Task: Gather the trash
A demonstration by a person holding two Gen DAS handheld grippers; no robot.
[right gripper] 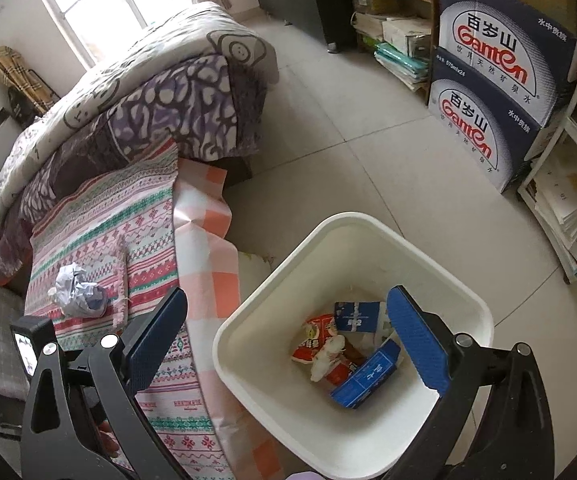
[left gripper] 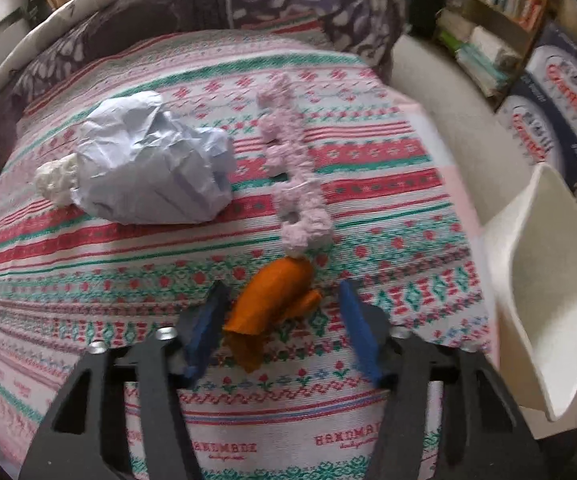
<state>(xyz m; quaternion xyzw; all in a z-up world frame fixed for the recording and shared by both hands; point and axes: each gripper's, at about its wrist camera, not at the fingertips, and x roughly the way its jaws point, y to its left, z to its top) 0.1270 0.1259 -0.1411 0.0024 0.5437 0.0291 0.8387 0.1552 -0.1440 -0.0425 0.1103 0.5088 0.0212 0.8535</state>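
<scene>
Crumpled paper (left gripper: 148,172) on the bedspread (left gripper: 368,208), peel (left gripper: 272,300) nearer, bin (right gripper: 348,432) right of the bed

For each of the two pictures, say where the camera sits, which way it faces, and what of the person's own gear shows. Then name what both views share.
Left wrist: on the left gripper, tilted down at the patterned cloth; blue fingers flank an orange scrap.
Right wrist: on the right gripper, facing down into the white bin on the floor; its fingers stand wide apart.
Shared: the crumpled paper, cloth, bin and water cartons.
</scene>
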